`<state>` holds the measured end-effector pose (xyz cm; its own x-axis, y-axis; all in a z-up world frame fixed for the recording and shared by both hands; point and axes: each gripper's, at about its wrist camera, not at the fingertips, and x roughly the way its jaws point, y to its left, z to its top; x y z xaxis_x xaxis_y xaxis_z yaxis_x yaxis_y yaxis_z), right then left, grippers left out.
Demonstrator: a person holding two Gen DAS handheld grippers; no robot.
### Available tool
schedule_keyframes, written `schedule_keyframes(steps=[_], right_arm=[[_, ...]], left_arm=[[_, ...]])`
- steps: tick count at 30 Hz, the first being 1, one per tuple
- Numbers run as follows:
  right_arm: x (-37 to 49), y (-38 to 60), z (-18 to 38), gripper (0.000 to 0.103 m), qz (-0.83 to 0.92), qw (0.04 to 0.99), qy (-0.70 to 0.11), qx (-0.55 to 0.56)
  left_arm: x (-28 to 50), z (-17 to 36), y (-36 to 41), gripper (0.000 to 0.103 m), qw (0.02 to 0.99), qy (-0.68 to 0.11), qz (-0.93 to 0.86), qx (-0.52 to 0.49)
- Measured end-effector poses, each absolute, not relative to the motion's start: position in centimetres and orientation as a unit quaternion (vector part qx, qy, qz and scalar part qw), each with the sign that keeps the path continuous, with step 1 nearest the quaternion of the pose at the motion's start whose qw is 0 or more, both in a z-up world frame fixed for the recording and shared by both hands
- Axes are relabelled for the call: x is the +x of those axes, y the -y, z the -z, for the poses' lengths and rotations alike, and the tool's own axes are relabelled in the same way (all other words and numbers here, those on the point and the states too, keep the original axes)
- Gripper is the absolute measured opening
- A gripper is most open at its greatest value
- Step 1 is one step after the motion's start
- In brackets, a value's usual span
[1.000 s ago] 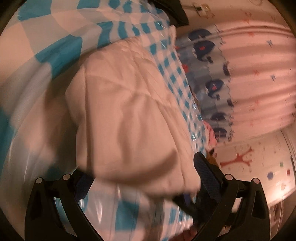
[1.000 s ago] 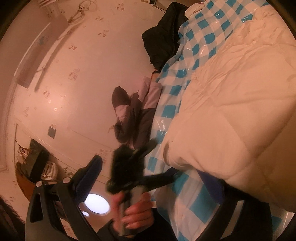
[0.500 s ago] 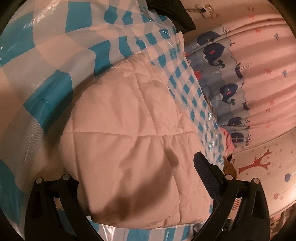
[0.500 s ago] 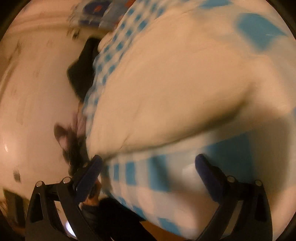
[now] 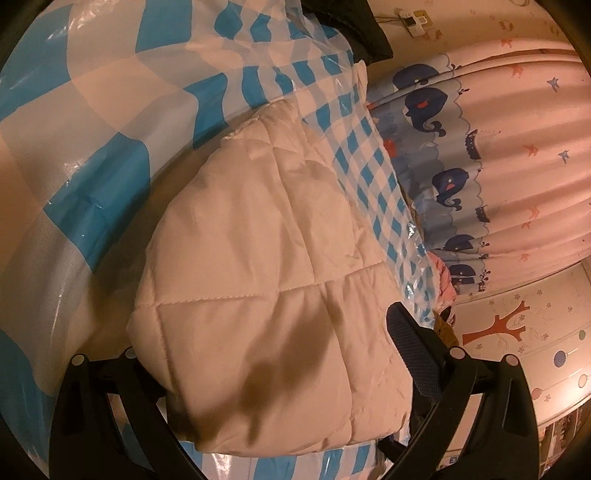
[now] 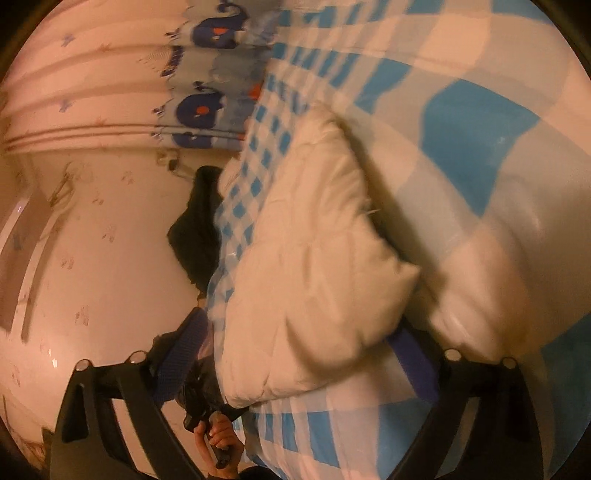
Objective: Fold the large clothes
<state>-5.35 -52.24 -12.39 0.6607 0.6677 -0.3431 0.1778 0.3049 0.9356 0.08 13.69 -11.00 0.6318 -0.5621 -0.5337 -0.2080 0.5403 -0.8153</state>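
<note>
- In the left wrist view, the left gripper [image 5: 280, 354] is seen with its black jaws spread wide; the near end of the folded white quilted padded garment [image 5: 266, 266] bulges between them. The left finger is hidden under the cloth, so whether the pads press on it cannot be told.
- In the right wrist view, the right gripper [image 6: 295, 354] is seen with its blue-padded jaws apart; they have just been closing, and the near corner of the same white quilted garment [image 6: 314, 266] lies between them. The right pad is touched by the cloth, while the left pad stands just beside the garment's edge, clear of it.
- Below that gripper, a hand [image 6: 218, 439] is seen wrapped around a dark handle.
- The garment is laid as a thick folded bundle on a glossy blue-and-white checked plastic sheet [image 5: 96, 122], which is spread beneath and around it.
- At the far edge of the sheet, a black garment [image 5: 354, 29] is seen lying crumpled.
- Farthest away, a pink curtain [image 5: 517, 155] with a band of dark blue whales is seen hanging beyond the sheet, and a pale wall with a red tree decal [image 5: 498, 328] is seen beside it.
</note>
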Motion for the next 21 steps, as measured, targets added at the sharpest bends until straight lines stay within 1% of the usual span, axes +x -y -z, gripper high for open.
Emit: schedule_keyframes(steps=[1, 2, 3, 4, 6, 8, 9, 12, 14, 18, 20, 21], right_arm=[[-5.0, 52.3, 12.4, 0.082, -0.167, 0.716, -0.379, 0.562], [-4.7, 52.2, 12.3, 0.065, -0.167, 0.719, -0.385, 0.554], [-4.4, 51.9, 12.3, 0.036, -0.165, 0.72, -0.387, 0.552], [-4.2, 51.8, 12.3, 0.032, -0.17, 0.719, -0.384, 0.554], [-4.2, 51.6, 12.0, 0.026, -0.179, 0.729, -0.378, 0.542], [-4.5, 51.4, 11.2, 0.024, -0.188, 0.741, -0.371, 0.527], [-4.7, 51.3, 10.4, 0.023, -0.194, 0.749, -0.365, 0.518], [-5.8, 51.1, 7.9, 0.021, -0.215, 0.766, -0.347, 0.497], [-7.0, 51.1, 6.4, 0.021, -0.226, 0.773, -0.34, 0.485], [-11.8, 52.4, 4.1, 0.021, -0.237, 0.785, -0.332, 0.466], [-14.7, 53.1, 4.0, 0.021, -0.236, 0.787, -0.338, 0.458], [-16.5, 53.4, 4.5, 0.021, -0.237, 0.785, -0.355, 0.45]], left_arm=[[0.3, 11.1, -13.5, 0.095, 0.774, -0.418, 0.113, -0.463], [0.5, 11.2, -13.4, 0.095, 0.774, -0.422, 0.111, -0.459], [0.6, 11.2, -13.2, 0.087, 0.776, -0.426, 0.107, -0.452], [0.8, 11.3, -13.1, 0.078, 0.779, -0.43, 0.101, -0.444], [1.2, 11.6, -12.8, 0.051, 0.78, -0.447, 0.097, -0.427], [1.4, 11.5, -12.6, 0.041, 0.785, -0.452, 0.103, -0.41], [1.4, 11.3, -12.5, 0.037, 0.789, -0.453, 0.105, -0.401], [0.9, 10.5, -12.4, 0.03, 0.793, -0.446, 0.125, -0.396], [0.1, 9.4, -12.1, 0.028, 0.795, -0.439, 0.152, -0.39], [-3.7, 7.6, -10.9, 0.026, 0.794, -0.439, 0.198, -0.372], [-6.0, 7.6, -10.8, 0.026, 0.785, -0.444, 0.213, -0.376], [-6.9, 7.7, -10.7, 0.026, 0.783, -0.446, 0.216, -0.376]])
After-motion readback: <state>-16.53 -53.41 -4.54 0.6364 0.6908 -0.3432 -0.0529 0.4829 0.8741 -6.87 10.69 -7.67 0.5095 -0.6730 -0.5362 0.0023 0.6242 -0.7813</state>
